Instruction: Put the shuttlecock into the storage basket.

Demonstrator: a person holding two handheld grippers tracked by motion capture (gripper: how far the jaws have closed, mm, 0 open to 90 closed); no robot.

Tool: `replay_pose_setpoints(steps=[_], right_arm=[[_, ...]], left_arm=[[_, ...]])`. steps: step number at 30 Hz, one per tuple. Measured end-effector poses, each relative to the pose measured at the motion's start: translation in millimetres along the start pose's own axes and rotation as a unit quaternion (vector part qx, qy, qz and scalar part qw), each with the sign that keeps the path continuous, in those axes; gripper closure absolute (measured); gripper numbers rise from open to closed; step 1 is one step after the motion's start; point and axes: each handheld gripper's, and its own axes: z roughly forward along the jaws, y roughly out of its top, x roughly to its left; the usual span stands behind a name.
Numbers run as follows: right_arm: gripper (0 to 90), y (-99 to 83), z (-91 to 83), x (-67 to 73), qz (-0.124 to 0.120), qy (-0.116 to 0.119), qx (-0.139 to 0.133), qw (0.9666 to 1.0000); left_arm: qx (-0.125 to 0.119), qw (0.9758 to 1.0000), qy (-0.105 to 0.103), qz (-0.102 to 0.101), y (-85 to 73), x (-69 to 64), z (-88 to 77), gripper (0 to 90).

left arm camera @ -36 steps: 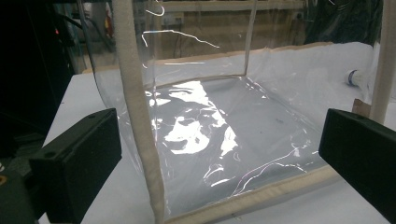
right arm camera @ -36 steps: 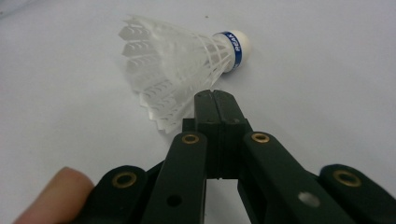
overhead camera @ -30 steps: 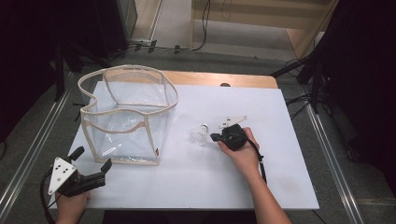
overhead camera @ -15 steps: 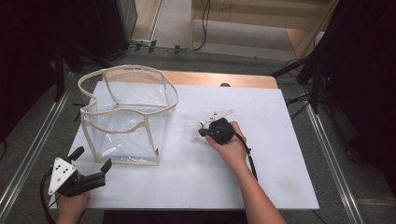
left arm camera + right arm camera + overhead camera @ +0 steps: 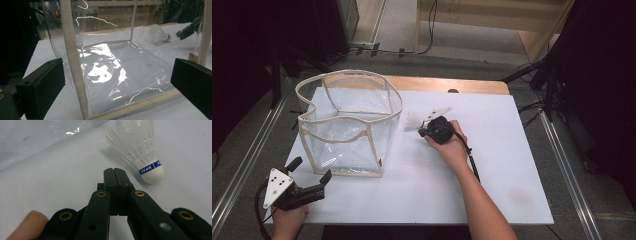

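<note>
White tabletop (image 5: 492, 175) carried everything. On it the right gripper (image 5: 115, 173) lay with jaws pressed together, empty, its tips just beside the shuttlecock (image 5: 140, 150), which rested near the clear bag (image 5: 349, 122). The left gripper (image 5: 307, 175) stood wide open.

White table top (image 5: 492, 190) on a wooden board, its edge showing at the far side. Clear plastic bag (image 5: 349, 122) with beige trim stands on the left half. White shuttlecock (image 5: 412, 121) lies just right of it, mid-table.
</note>
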Motion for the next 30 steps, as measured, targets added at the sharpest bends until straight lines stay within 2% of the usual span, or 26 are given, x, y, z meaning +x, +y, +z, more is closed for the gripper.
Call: replay_pose_setpoints(steps=[5, 9, 10, 11, 12, 14, 15, 16, 17, 19, 20, 22, 26, 28, 29, 30], right_arm=[[83.2, 5.8, -2.2, -8.0, 0.003, -0.012, -0.008, 0.9999], [71.8, 11.3, -5.9, -18.6, 0.005, -0.025, -0.008, 0.9996], [71.8, 11.3, -5.9, -18.6, 0.005, -0.025, -0.008, 0.9996], [60.3, 13.1, -5.0, -22.7, 0.007, -0.028, -0.007, 0.9995], [60.3, 13.1, -5.0, -22.7, 0.007, -0.028, -0.007, 0.9995], [48.7, 14.4, 0.5, -29.0, 0.008, -0.032, 0.005, 0.9995], [48.7, 14.4, 0.5, -29.0, 0.008, -0.032, 0.005, 0.9995], [43.2, 13.9, 3.8, -32.4, 0.013, -0.033, 0.007, 0.9994], [41.9, 13.3, 5.7, -34.5, 0.014, -0.037, 0.011, 0.9991], [41.5, 12.5, 8.1, -36.6, 0.015, -0.036, 0.014, 0.9991], [41.6, 11.0, 13.5, -38.7, 0.017, -0.043, 0.025, 0.9986], [42.0, 10.5, 17.4, -39.6, 0.016, -0.038, 0.026, 0.9988], [44.2, 12.0, 23.5, -36.7, 0.007, -0.042, 0.033, 0.9986], [45.4, 13.4, 27.2, -34.9, 0.001, -0.055, 0.04, 0.9977], [48.9, 14.5, 29.9, -34.2, -0.002, -0.066, 0.04, 0.997], [48.9, 14.5, 29.9, -34.2, -0.002, -0.066, 0.04, 0.997]], left_arm=[[0.0, 1.0, 0.0, 0.0, 0.0, 0.0, 0.0, 0.0], [0.0, 1.0, -0.001, -0.001, 0.0, 0.2, 0.0, 0.0], [-0.001, 1.0, -0.001, -0.001, 0.1, 0.3, 0.0, 0.0], [0.0, 1.0, -0.001, -0.001, 0.1, 0.2, 0.1, 0.0], [0.0, 1.0, -0.001, 0.0, 0.1, 0.2, 0.1, 0.0], [0.0, 1.0, 0.0, -0.001, 0.1, 0.2, 0.1, 0.0], [0.0, 1.0, 0.0, -0.001, 0.1, 0.2, 0.1, 0.0], [0.0, 1.0, -0.001, 0.0, 0.1, 0.3, 0.1, 0.0], [0.0, 1.0, -0.001, -0.001, 0.1, 0.3, 0.1, 0.0], [-0.001, 1.0, -0.001, -0.001, 0.1, 0.4, 0.1, 0.0], [-0.001, 1.0, -0.001, -0.002, 0.1, 0.6, 0.1, 0.0], [-0.001, 1.0, -0.002, -0.002, 0.1, 0.8, 0.1, 0.0], [-0.002, 1.0, -0.003, -0.004, 0.2, 1.2, 0.2, 0.0], [-0.002, 1.0, -0.003, -0.004, 0.2, 1.4, 0.2, 0.0], [-0.002, 1.0, -0.003, -0.005, 0.2, 1.4, 0.2, 0.0], [-0.002, 1.0, -0.003, -0.005, 0.2, 1.4, 0.2, 0.0]])
